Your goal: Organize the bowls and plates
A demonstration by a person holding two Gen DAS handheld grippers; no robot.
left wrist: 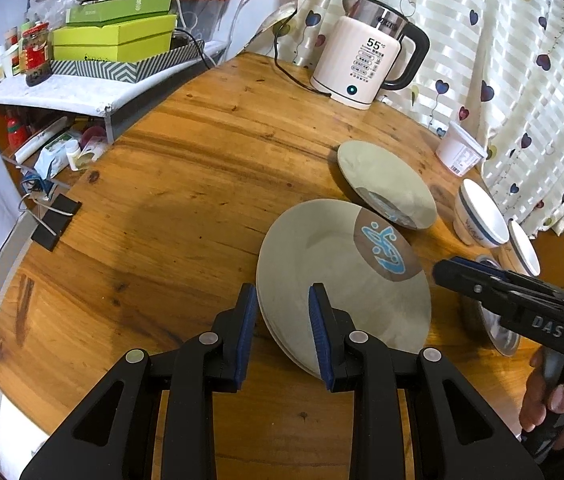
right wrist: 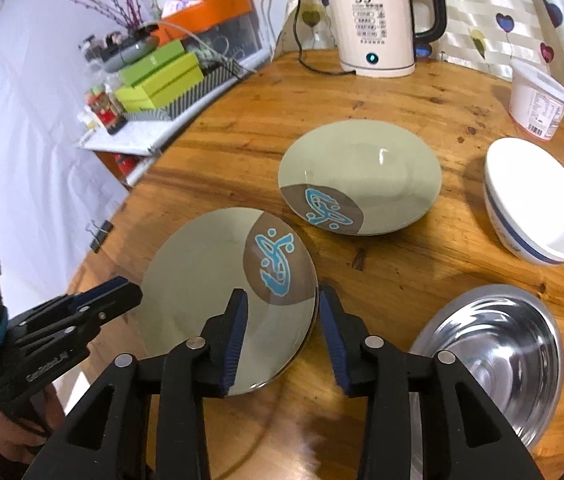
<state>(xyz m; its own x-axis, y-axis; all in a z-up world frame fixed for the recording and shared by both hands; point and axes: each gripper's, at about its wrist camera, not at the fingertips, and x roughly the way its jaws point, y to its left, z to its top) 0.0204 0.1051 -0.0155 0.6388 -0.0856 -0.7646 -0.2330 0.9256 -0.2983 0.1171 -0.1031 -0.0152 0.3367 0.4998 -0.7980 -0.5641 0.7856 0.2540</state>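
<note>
On the left, the left tongs (left wrist: 282, 291) hang over the near edge of the near plate (left wrist: 334, 272). They are loose, with a gap on each side of the rim, so they grip nothing. I think this plate sits on top of another one like it, because two rims show at its side. If so, one stacking step is done.

The right tongs (right wrist: 282, 292) stand at the other side of the same plate. They are loose too, and the rim is between the fingers but is not pinched.

Further back on the table (left wrist: 202, 160) lies the far plate (right wrist: 360, 184), alone. It is not on the pile yet.

To the right sits a steel bowl (right wrist: 490, 348), by itself. Past it is a white bowl (right wrist: 538, 208), and another white bowl (left wrist: 524, 248) is just beside it. The bowls are not nested yet. So I think most of the job is left.
</note>
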